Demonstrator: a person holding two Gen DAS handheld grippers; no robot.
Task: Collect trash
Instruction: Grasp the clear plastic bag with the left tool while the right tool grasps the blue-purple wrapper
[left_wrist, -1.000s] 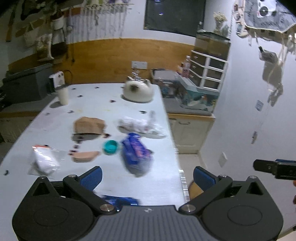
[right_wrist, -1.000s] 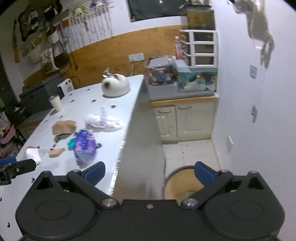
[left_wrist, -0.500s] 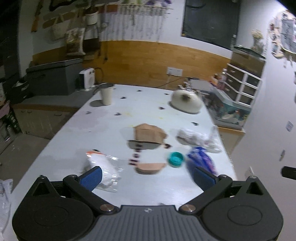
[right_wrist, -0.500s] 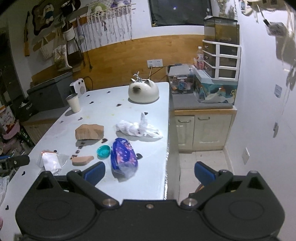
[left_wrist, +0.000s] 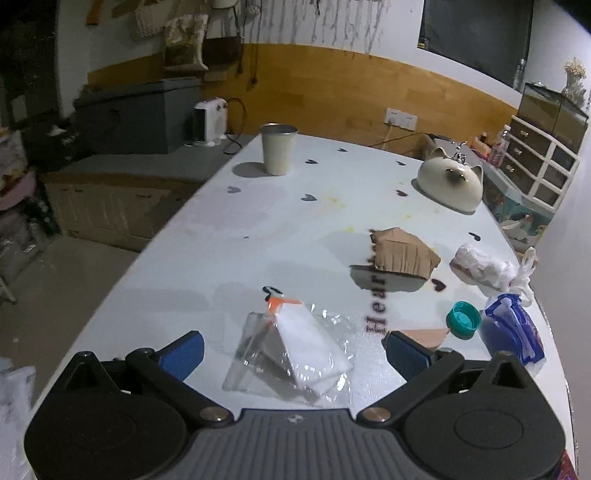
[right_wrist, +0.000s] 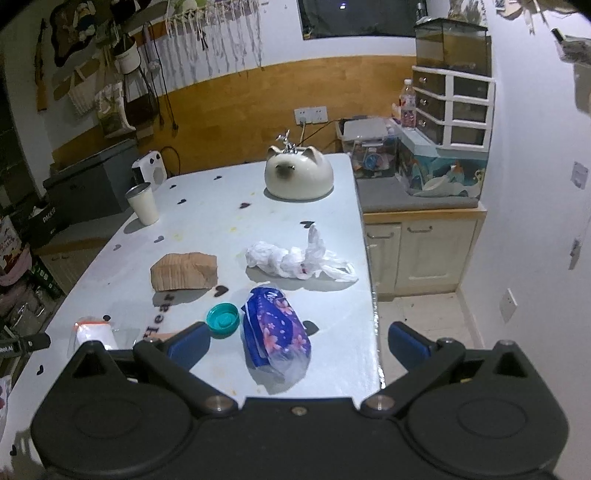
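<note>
Hovering left gripper (left_wrist: 293, 349): fingers apart, above clear packet (left_wrist: 295, 350).
Right gripper (right_wrist: 299, 341): fingers apart, empty, above purple wrapper (right_wrist: 277, 332).
Partly hidden: tan scrap (left_wrist: 424, 336) behind blue fingertip.
Table edge (right_wrist: 375, 314): beside purple wrapper; floor beyond.

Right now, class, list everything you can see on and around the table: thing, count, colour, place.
Table: one, pale blue-white with dark hearts, centre.
Clear bag: one, transparent with white contents, near edge, between the left gripper's fingers in the left view.
Purple wrapper: one, purple floral, near right edge.
Teal cap: one, teal, left of the wrapper.
Brown paper: one, brown, crumpled, mid table.
White plastic bag: one, white, right of the paper.
Cup: one, cream, far left.
Cat-shaped pot: one, cream, far end.
Drawer unit: one, white, right counter.
Left gripper: one, black with blue pads, open.
Right gripper: one, same colours, open.
</note>
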